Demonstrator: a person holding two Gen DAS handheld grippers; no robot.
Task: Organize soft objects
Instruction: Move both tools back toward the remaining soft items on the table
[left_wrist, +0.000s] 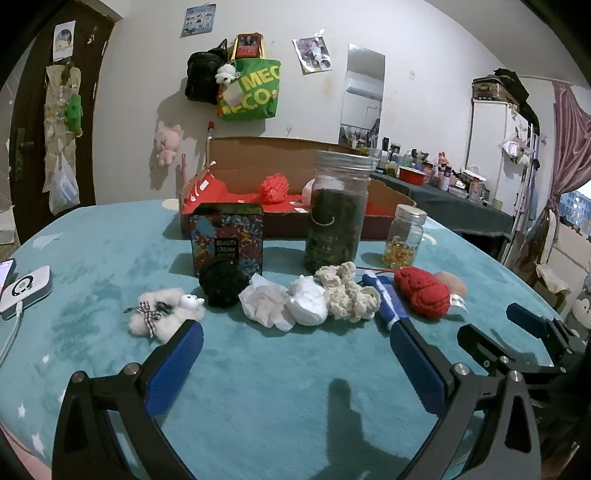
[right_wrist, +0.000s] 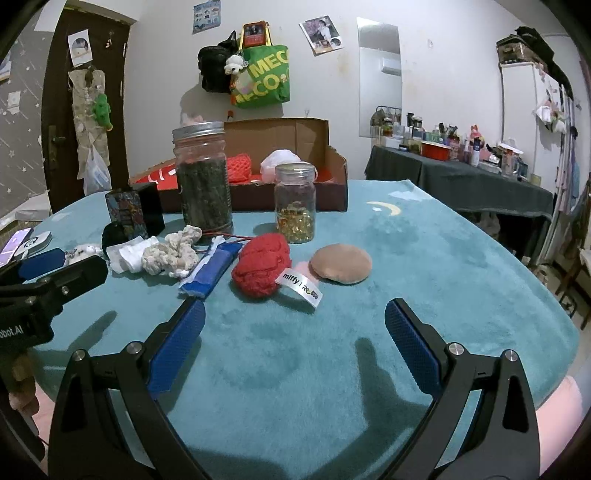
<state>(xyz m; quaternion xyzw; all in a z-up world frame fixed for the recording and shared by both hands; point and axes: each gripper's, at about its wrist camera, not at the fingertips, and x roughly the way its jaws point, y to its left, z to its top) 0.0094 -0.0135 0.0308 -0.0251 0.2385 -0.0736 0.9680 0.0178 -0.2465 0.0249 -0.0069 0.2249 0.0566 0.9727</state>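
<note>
Soft things lie in a row on the teal cloth: a white fluffy plush (left_wrist: 162, 314), black yarn ball (left_wrist: 221, 286), crumpled tissue (left_wrist: 264, 302), cream crochet piece (left_wrist: 347, 295), red knitted plush (right_wrist: 260, 267) with a white label, and a tan round puff (right_wrist: 340, 263). A blue-white pack (right_wrist: 212, 271) lies among them. Behind stands an open cardboard box (right_wrist: 332, 177) holding a red mesh ball (left_wrist: 273, 188) and a pale pink bundle (right_wrist: 279, 160). My left gripper (left_wrist: 295, 328) is open just short of the tissue. My right gripper (right_wrist: 293, 310) is open in front of the red plush, holding nothing.
A tall dark-filled jar (left_wrist: 338, 214), a small capsule jar (left_wrist: 404, 236) and a patterned cream box (left_wrist: 227, 240) stand between the row and the cardboard box. A phone and white device (left_wrist: 26, 288) lie at the left edge. The other gripper (right_wrist: 62, 266) is close on the left.
</note>
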